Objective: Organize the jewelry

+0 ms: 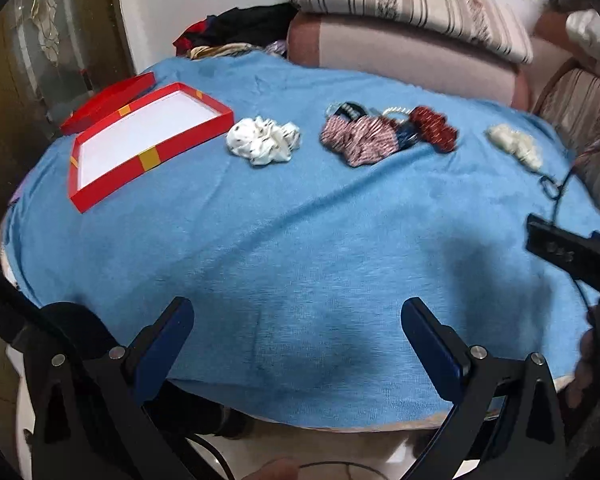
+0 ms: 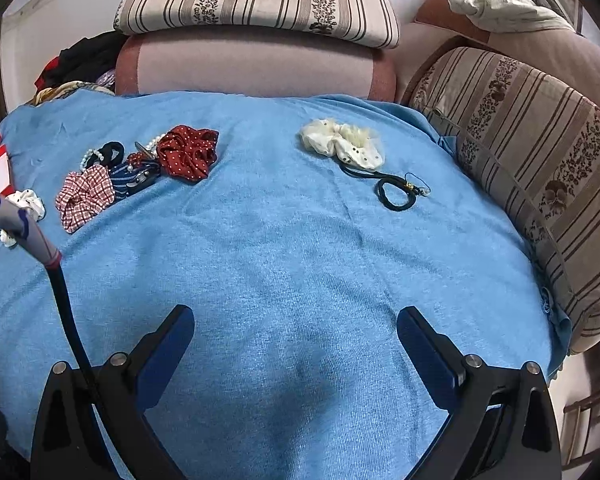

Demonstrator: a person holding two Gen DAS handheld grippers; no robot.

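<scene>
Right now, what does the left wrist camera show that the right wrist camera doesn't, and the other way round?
Only the left wrist view shows the open red cardboard box whole, with its red lid behind it. Only the right wrist view shows the thin black cord loop clearly. Both show the blue cloth, the white dotted scrunchie, the red checked scrunchie, the dark red dotted scrunchie and the cream scrunchie.

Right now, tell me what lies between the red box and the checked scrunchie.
One white dotted scrunchie lies between the red box and checked scrunchie, seen best in the left wrist view.
</scene>
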